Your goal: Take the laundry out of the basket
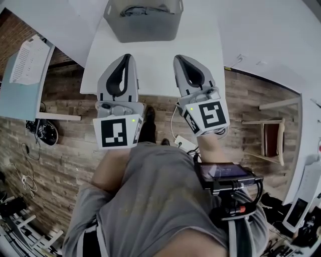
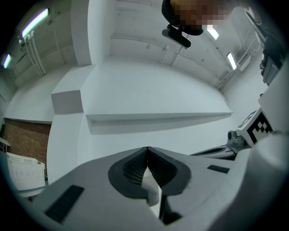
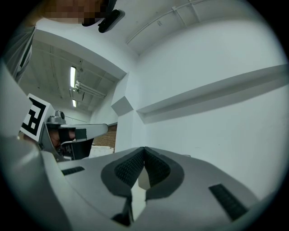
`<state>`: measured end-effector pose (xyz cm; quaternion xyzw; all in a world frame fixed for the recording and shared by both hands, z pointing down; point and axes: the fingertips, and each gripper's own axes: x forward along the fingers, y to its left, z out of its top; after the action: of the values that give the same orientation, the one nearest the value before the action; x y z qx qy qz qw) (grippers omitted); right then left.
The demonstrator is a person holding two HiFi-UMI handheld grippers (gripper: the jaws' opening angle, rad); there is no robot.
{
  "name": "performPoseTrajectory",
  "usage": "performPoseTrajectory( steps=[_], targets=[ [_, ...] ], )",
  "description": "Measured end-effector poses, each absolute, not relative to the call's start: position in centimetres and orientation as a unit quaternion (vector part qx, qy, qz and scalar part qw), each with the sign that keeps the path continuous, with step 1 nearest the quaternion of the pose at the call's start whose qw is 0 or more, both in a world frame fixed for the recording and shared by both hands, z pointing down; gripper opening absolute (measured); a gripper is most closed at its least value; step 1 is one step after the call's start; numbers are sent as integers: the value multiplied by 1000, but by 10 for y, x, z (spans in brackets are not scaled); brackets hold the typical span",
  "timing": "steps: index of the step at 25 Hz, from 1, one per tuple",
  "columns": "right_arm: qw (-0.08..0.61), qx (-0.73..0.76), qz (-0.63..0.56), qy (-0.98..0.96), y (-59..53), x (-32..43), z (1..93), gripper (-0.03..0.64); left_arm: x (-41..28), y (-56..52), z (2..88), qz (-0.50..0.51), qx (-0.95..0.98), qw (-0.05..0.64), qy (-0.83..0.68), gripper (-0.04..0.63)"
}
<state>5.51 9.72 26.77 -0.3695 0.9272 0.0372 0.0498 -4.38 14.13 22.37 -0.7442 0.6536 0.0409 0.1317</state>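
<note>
A brown plank-patterned floor [image 1: 65, 145] fills most of the head view, and a white rectangular table [image 1: 155, 70] stands on it. At the far edge of the table sits a grey plastic basket [image 1: 145, 30] with straight walls. Inside it lies the laundry [image 1: 145, 10], a dark grey crumpled bundle of which only the top shows above the rim. The person's grey-shirted torso [image 1: 150, 201] takes up the lower part of the view.

Both claws hover side by side over the near half of the table, pointing toward the basket and well apart from it. The grey left claw [image 1: 126, 56] has its jaws together and is empty; in its own view the ribbed dark pads [image 2: 133, 169] meet at the tip. The grey right claw [image 1: 179, 57] is likewise closed on itself, its pads [image 3: 128, 169] touching at the tip.
</note>
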Motion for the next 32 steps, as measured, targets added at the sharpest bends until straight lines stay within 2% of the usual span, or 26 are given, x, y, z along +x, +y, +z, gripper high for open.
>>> performPoseTrajectory(
  steps=[13,32],
  targets=[
    [16,-377,12,926,-24,-19,297,8,-114,12,252,33,-757,88,647,8],
    [41,-396,63,915,-155,-92,229,6,-183,-115,211,65,-776,110,617,8]
  ],
)
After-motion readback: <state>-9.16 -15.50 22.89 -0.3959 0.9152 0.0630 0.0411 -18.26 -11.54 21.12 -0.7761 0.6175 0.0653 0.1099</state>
